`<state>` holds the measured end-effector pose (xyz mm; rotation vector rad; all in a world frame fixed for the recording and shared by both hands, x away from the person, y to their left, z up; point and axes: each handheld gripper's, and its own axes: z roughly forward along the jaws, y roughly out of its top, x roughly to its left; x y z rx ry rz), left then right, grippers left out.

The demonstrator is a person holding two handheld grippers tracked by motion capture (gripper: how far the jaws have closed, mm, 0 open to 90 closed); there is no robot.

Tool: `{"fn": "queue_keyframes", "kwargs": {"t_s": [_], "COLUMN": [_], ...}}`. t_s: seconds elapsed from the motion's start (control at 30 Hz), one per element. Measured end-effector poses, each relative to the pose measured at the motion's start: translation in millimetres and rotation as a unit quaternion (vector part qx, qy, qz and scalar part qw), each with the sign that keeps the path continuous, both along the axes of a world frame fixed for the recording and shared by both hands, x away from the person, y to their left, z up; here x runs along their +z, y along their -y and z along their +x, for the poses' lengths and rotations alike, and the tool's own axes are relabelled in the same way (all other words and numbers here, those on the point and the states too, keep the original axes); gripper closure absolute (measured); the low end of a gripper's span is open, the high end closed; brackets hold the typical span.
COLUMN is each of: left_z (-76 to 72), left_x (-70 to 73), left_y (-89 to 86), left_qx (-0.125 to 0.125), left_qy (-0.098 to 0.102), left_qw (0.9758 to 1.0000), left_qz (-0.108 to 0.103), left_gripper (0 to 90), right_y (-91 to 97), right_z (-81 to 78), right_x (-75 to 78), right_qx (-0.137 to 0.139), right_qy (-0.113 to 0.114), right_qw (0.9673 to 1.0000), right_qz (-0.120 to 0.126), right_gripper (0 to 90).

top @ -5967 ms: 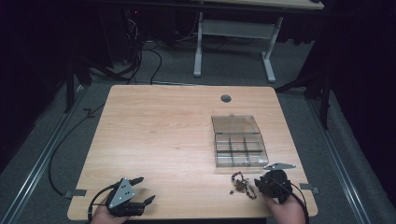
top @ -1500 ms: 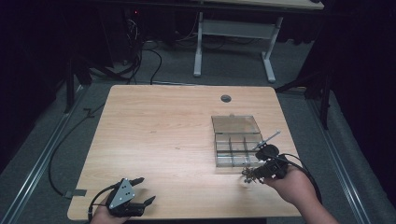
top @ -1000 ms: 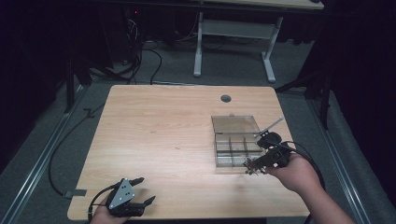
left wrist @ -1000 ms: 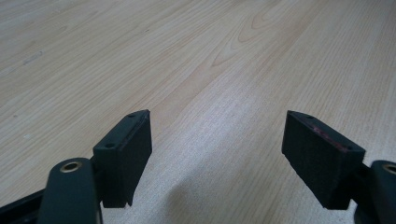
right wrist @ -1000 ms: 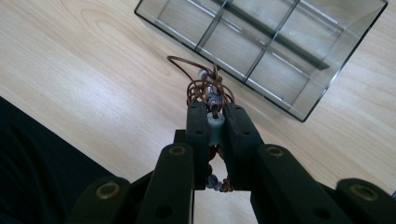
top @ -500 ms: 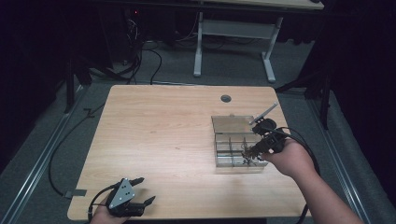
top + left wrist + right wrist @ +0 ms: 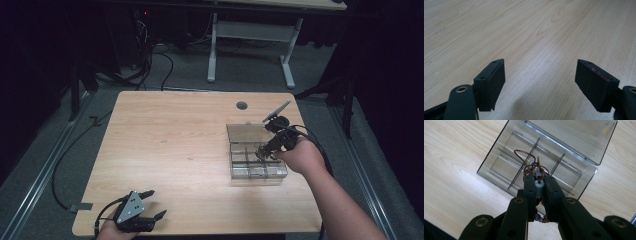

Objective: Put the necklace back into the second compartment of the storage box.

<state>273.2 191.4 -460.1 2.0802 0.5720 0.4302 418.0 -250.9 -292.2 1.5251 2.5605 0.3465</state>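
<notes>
My right gripper (image 7: 539, 181) is shut on a tangle of copper wire and beads (image 7: 534, 168), a pale bead pinched between its pads. It hangs just above a clear plastic compartment box (image 7: 506, 167) whose lid lies open beyond it. From above, the right gripper (image 7: 263, 150) holds the wire-and-bead piece (image 7: 260, 148) over the box (image 7: 239, 171), at the table's right. My left gripper (image 7: 156, 203) rests at the table's front left corner. In its own view the left gripper (image 7: 540, 75) stands open over bare wood with nothing between its pads.
The wooden table (image 7: 175, 145) has a round cable hole (image 7: 242, 105) near its far edge. The box's open lid (image 7: 245, 134) lies flat behind the compartments. Cables (image 7: 65, 155) trail on the floor to the left, and a desk frame (image 7: 250, 45) stands beyond.
My right gripper has carried the wire-and-bead piece from the table's front right edge away from the person and over the box. The left gripper has stayed put.
</notes>
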Motion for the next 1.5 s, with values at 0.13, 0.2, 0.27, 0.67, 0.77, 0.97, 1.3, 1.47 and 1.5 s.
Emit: {"fn": "queue_keyframes", "kwargs": {"t_s": [0.13, 0.2, 0.27, 0.67, 0.77, 0.97, 1.3, 1.47, 1.5], "left_z": [0.2, 0.3, 0.3, 0.4, 0.4, 0.4, 0.3, 0.4, 0.3], "left_x": [-0.2, 0.0, 0.1, 0.2, 0.1, 0.1, 0.2, 0.2, 0.2], "left_y": [0.1, 0.0, -0.1, -0.6, -0.4, -0.3, -0.4, -0.4, -0.5], "left_qx": [0.000, -0.001, -0.001, -0.003, -0.003, -0.003, -0.003, -0.004, -0.004], "left_qy": [0.000, -0.002, -0.002, -0.001, -0.002, -0.003, -0.003, -0.003, -0.003], "left_qw": [1.0000, 1.0000, 1.0000, 1.0000, 1.0000, 1.0000, 1.0000, 1.0000, 1.0000], "left_qz": [-0.001, 0.000, 0.000, 0.001, 0.000, 0.000, 0.001, 0.001, 0.001], "left_gripper": [24.5, 24.5, 24.5, 24.4, 24.4, 24.4, 24.4, 24.3, 24.3], "right_y": [0.1, -0.4, -1.5, 1.3, 3.1, -0.3, -9.8, -11.0, -11.4], "right_z": [10.0, 14.6, 19.5, 39.0, 42.6, 46.4, 49.2, 51.5, 52.0], "right_x": [-5.7, -8.5, -11.9, -35.8, -41.6, -58.6, -79.0, -84.4, -85.7], "right_qx": [0.000, -0.002, -0.003, -0.018, -0.024, -0.022, -0.014, -0.021, -0.021], "right_qy": [0.001, 0.000, -0.004, -0.009, -0.010, -0.020, -0.033, -0.034, -0.035], "right_qw": [1.0000, 1.0000, 1.0000, 0.9997, 0.9996, 0.9995, 0.9992, 0.9990, 0.9989], "right_qz": [0.000, 0.002, 0.000, -0.013, -0.012, -0.014, -0.018, -0.021, -0.024], "right_gripper": [81.9, 82.0, 82.0, 82.0, 82.0, 81.9, 81.9, 81.8, 81.8]}}
